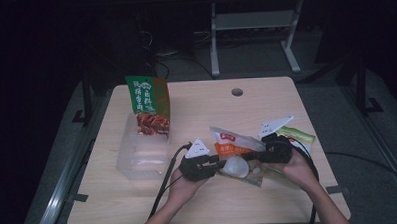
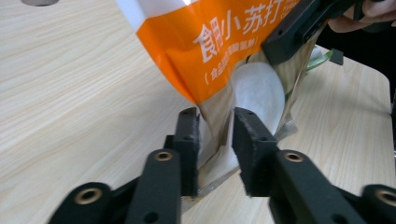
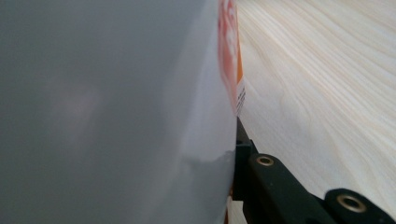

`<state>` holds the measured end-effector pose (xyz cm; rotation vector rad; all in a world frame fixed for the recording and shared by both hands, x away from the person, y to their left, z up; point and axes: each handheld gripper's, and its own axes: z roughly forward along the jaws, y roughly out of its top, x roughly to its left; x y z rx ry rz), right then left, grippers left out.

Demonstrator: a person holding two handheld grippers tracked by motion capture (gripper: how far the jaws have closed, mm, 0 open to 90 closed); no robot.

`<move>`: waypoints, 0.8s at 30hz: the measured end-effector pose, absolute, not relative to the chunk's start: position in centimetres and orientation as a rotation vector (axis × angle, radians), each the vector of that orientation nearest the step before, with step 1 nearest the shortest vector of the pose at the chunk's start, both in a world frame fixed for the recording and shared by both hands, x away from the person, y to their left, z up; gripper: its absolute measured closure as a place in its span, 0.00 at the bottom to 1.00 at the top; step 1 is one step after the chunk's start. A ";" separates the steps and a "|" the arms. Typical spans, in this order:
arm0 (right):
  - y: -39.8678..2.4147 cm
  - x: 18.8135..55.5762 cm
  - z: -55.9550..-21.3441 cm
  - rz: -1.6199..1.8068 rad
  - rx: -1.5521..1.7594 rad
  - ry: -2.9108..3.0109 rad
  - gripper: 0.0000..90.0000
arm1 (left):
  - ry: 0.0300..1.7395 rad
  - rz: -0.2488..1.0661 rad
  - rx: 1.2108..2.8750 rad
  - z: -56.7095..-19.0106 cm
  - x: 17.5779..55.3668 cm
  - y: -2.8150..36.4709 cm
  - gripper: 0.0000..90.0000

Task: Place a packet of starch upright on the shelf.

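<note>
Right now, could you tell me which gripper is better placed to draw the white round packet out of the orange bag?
Probably the left gripper: its jaws straddle the orange bag edge at the white round packet. The right gripper is clamped on the bag, steadying it.

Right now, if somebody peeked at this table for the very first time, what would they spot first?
Probably the orange snack bag near the middle of the wooden table, stretched between the left gripper and the right gripper, with something round and white peeking out of it. Next, the tall green packet standing at the back left, in a clear plastic box.
</note>
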<state>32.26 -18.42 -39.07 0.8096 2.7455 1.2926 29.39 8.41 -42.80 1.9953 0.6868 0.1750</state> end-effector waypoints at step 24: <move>-15.7 34.3 -35.3 1.384 0.768 2.681 1.00 | 0.584 0.250 2.063 -42.1 24.5 11.7 0.60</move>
